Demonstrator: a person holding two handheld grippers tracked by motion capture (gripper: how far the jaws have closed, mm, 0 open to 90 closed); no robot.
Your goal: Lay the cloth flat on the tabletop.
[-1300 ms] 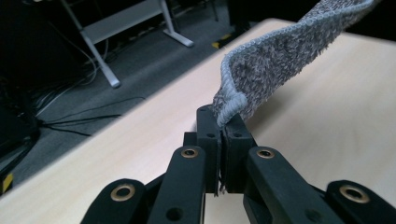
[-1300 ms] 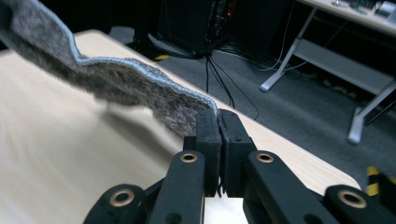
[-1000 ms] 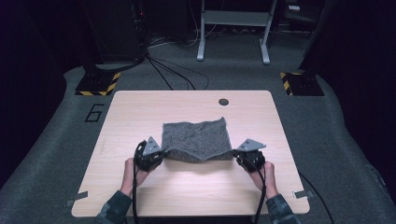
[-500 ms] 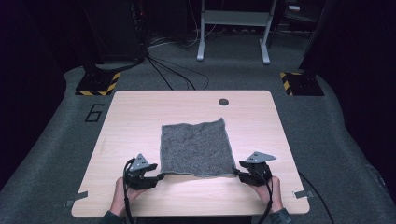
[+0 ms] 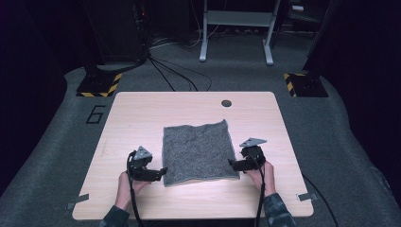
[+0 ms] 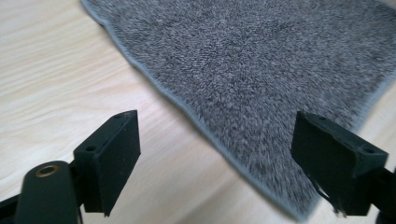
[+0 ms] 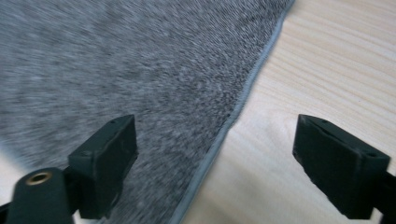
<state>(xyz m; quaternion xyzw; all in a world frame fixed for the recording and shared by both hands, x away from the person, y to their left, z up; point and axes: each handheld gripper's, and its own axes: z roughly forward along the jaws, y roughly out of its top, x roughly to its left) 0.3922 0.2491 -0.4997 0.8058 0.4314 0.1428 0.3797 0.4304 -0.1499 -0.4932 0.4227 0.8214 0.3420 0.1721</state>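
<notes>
Flanking the near edge of a cloth, 2 hand-held black two-jaw grippers rest low over the table.

Item 1: left gripper (image 5: 163, 171), held in the person's left hand (image 5: 126, 183). Jaws stand wide apart, having just been opening; nothing is clamped between them. In the left gripper view (image 6: 217, 163) the cloth's near-left corner lies on the table in the gap between the 2 pads, touched by neither. Grey three-cornered plate on top; black cable trailing back toward the person.

Item 2: right gripper (image 5: 231, 163), held in the person's right hand (image 5: 262, 176). Jaws likewise wide apart and just opened, gripping nothing. In the right gripper view (image 7: 215, 163) the cloth's hemmed right edge runs up between the pads, lying free on the wood.

Item 3: grey square terry cloth with a paler stitched hem (image 5: 198, 150). Lies spread flat, a single layer, at the middle of the table toward the person's side, between the 2 grippers. Far edge slightly wavy.

Item 4: light wooden rectangular table (image 5: 142, 113). Small dark round hole (image 5: 226, 102) near its far edge, well apart from the cloth.

Item 5: grey carpeted floor (image 5: 340, 142) around the table, bearing a painted figure 6 (image 5: 96, 114) and 2 black-and-yellow striped bases (image 5: 99, 84).
</notes>
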